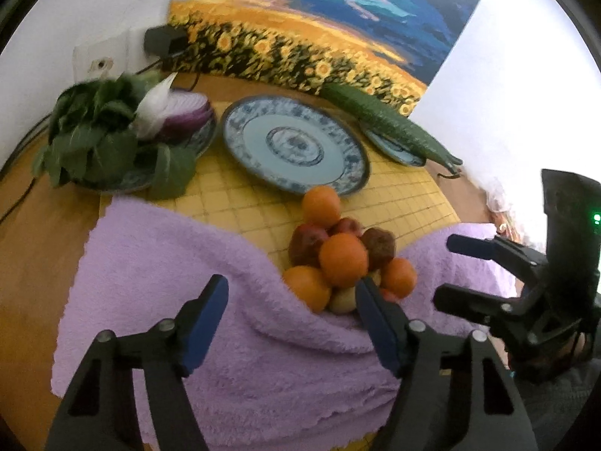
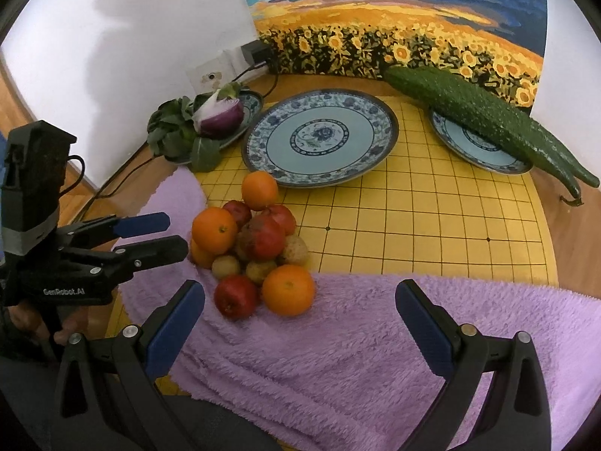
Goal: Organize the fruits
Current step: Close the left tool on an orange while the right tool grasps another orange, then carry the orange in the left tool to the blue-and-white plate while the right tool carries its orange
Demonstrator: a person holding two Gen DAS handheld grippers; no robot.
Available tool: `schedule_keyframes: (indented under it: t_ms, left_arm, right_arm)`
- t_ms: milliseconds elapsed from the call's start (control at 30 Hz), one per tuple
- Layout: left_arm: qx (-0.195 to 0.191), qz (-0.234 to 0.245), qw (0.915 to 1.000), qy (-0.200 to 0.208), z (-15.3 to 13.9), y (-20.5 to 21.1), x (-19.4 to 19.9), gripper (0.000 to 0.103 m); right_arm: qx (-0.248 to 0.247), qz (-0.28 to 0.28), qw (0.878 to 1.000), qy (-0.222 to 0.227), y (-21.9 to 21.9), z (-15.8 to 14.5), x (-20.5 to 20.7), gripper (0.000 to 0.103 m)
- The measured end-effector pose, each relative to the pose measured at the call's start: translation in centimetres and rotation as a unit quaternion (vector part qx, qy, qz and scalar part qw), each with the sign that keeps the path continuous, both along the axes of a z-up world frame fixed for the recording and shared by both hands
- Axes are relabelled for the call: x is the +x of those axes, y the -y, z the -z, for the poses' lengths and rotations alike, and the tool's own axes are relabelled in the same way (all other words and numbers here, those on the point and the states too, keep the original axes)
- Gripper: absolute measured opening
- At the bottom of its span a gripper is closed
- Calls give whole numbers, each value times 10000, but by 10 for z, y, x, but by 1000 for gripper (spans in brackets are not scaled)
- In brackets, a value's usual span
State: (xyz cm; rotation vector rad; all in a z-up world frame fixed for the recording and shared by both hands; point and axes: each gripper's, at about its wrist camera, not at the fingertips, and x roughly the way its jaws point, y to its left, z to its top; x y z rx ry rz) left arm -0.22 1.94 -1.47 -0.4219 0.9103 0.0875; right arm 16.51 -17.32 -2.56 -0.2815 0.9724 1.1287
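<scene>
A pile of fruit (image 2: 255, 248) with several oranges (image 2: 288, 290), red apples (image 2: 236, 297) and small brown fruits sits on the yellow grid mat at the edge of a purple towel (image 2: 375, 338); it also shows in the left wrist view (image 1: 343, 259). A large empty blue-and-white plate (image 2: 319, 139) lies behind the pile, also in the left wrist view (image 1: 295, 143). My left gripper (image 1: 291, 297) is open and empty above the towel, its right finger beside the pile. My right gripper (image 2: 300, 300) is open and empty, just in front of the pile.
A plate with leafy greens and half a red onion (image 2: 219, 114) stands at the back left. A small plate with two long cucumbers (image 2: 488, 120) stands at the back right. A sunflower painting (image 2: 394, 18) leans on the wall. A cable and socket (image 2: 259, 54) are at the back.
</scene>
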Motion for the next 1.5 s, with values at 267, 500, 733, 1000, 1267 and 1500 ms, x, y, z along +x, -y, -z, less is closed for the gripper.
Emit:
schedule_keyframes:
  t_ms: [267, 500, 733, 1000, 1267, 1500]
  left_arm:
    - [11, 451, 9990, 3, 0, 18, 27, 47]
    - [-233, 399, 9989, -23, 5, 13, 29, 33]
    - [-161, 345, 9992, -95, 3, 14, 30, 32]
    - [-114, 165, 9998, 39, -6, 13, 25, 32]
    - [-95, 71, 9998, 183, -21, 9, 19, 32]
    - [-78, 9, 9996, 259, -30, 2, 22, 32]
  right_arm:
    - [-42, -40, 9981, -609, -5, 12, 13, 82]
    - [-83, -164, 9962, -854, -10, 22, 11, 51]
    - [-42, -184, 9950, -978, -10, 24, 15, 35]
    - [21, -323, 9959, -851, -8, 12, 10, 34]
    - [156, -230, 9964, -806, 0, 3, 12, 34]
    - [301, -126, 9965, -775, 2, -10, 18, 34]
